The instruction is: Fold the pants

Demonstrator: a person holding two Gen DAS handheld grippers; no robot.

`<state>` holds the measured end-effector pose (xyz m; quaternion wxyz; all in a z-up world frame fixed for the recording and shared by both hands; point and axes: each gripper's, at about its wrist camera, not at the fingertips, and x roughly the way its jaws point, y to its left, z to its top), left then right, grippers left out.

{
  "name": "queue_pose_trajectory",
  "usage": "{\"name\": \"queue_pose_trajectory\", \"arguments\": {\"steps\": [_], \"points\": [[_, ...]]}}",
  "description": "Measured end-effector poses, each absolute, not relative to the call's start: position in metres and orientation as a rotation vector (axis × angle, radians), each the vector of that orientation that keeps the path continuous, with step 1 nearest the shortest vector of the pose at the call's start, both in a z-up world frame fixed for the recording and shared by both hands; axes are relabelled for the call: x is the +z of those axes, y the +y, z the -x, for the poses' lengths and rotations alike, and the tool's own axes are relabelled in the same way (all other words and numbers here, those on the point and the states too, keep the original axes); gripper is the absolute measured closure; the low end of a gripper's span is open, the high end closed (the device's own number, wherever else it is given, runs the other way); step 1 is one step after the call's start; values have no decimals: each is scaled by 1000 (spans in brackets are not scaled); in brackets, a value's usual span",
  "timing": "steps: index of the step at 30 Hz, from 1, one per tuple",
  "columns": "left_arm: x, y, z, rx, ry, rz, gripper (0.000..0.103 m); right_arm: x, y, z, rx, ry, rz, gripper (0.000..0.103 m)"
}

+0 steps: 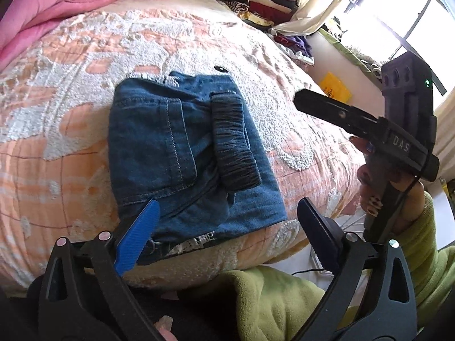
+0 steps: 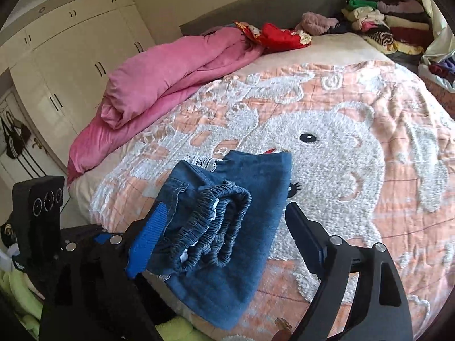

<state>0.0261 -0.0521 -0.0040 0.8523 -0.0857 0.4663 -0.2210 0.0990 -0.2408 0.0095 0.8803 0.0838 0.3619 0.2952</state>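
Observation:
The blue denim pants point(image 1: 182, 153) lie folded into a compact rectangle on the bed, near its front edge. Their gathered elastic waistband point(image 1: 234, 139) is on top. My left gripper point(image 1: 227, 203) is open, its jaws spread wide over the near edge of the pants, and nothing is gripped. In the right wrist view the pants point(image 2: 250, 199) sit between the wide jaws of my right gripper point(image 2: 226, 207), which is open. Its blue pad is beside the denim and the dark finger point(image 2: 304, 233) stands clear of it. A hand with painted nails point(image 1: 369, 176) holds the right tool.
The bedspread point(image 2: 355, 153) is peach and white with an animal pattern. A pink quilt point(image 2: 170, 76) lies bunched along the far left, with a red garment point(image 2: 281, 35) behind it. Folded clothes point(image 2: 389, 25) are stacked at the head. White wardrobes point(image 2: 71, 56) stand at left, a window point(image 1: 406, 14) at right.

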Motion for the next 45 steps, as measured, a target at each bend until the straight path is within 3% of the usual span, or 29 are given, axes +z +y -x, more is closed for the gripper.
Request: {"name": "queue_pose_trajectory", "arguments": {"steps": [8, 10, 23, 45], "points": [[12, -39, -21, -404, 925, 148, 10, 24, -250, -85, 598, 709, -156, 16], [15, -27, -22, -373, 915, 162, 10, 27, -251, -81, 590, 703, -142, 9], [7, 43, -34, -155, 905, 247, 10, 17, -261, -67, 500, 707, -90, 9], [-29, -11, -93, -216, 989, 126, 10, -43, -240, -119, 500, 891, -126, 9]]}}
